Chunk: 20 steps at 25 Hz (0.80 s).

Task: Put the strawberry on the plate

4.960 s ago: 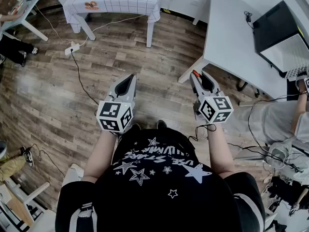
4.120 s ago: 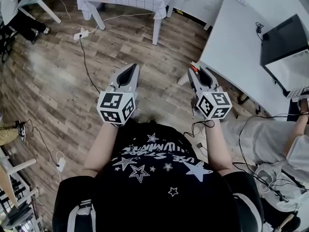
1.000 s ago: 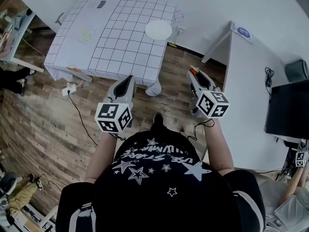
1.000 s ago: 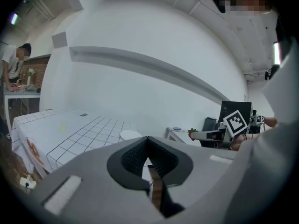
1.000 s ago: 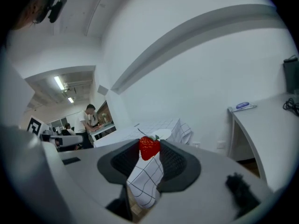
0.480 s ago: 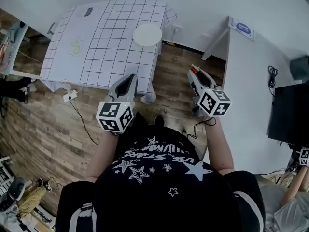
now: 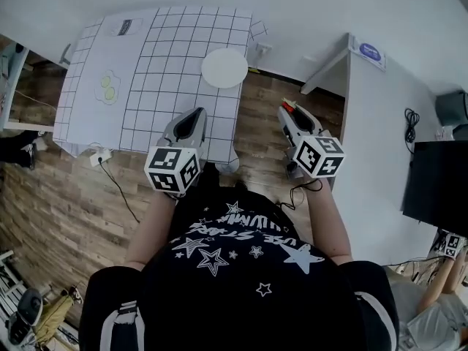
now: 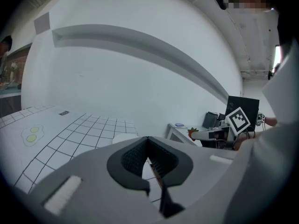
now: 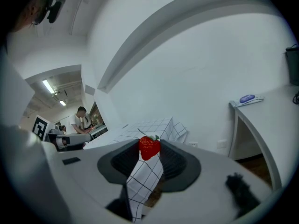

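Small red strawberry (image 9: 149, 147) is being squeezed by right gripper (image 7: 287, 110) fingers, away from plate | left gripper (image 7: 191, 117) fingers are being pressed together, empty | round white plate (image 7: 224, 67) is being carried by checked-cloth worktop (image 7: 164, 72)

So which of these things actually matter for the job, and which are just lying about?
For the job:
- strawberry, gripped in the right hand-held gripper
- plate, empty
- table under the plate

Lying about:
- left hand-held gripper, shut and empty
- desk
- monitor
- power strip on the floor
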{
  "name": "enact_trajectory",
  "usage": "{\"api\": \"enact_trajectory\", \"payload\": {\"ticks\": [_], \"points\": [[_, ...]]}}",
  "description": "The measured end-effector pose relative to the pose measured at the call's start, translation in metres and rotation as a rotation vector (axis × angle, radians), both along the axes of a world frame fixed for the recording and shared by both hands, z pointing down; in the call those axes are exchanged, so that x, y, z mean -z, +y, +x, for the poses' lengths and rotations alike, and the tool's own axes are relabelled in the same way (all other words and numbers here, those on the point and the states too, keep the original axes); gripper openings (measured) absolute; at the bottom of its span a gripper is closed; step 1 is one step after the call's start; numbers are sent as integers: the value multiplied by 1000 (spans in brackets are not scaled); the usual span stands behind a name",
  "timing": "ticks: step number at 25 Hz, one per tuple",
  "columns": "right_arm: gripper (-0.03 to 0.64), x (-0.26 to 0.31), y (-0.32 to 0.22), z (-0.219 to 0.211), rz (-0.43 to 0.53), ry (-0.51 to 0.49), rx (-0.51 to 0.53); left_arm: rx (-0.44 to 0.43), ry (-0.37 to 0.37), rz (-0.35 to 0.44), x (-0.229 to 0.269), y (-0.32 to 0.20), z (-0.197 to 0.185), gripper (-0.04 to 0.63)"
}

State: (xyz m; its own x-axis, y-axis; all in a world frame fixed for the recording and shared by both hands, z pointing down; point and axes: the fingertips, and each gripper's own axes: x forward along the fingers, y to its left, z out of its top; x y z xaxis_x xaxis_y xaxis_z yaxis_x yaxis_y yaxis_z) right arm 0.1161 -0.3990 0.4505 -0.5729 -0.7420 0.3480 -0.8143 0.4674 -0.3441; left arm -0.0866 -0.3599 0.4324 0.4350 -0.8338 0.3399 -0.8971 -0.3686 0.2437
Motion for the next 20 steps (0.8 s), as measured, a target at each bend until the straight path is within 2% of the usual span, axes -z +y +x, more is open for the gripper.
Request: {"api": "enact_trajectory", "payload": {"ticks": [4,13,20], "points": [[144,-16,-32,-23,-13,1,-12,-37,-13,7,-9,-37,-16,8],[144,-31,-97,-100,-77,37,25,-49,-2,-48,-16,-101,-71,8],[144,-59,-122,-136,-131,135,33,-120,4,-69,-31,-135,-76,8]]}}
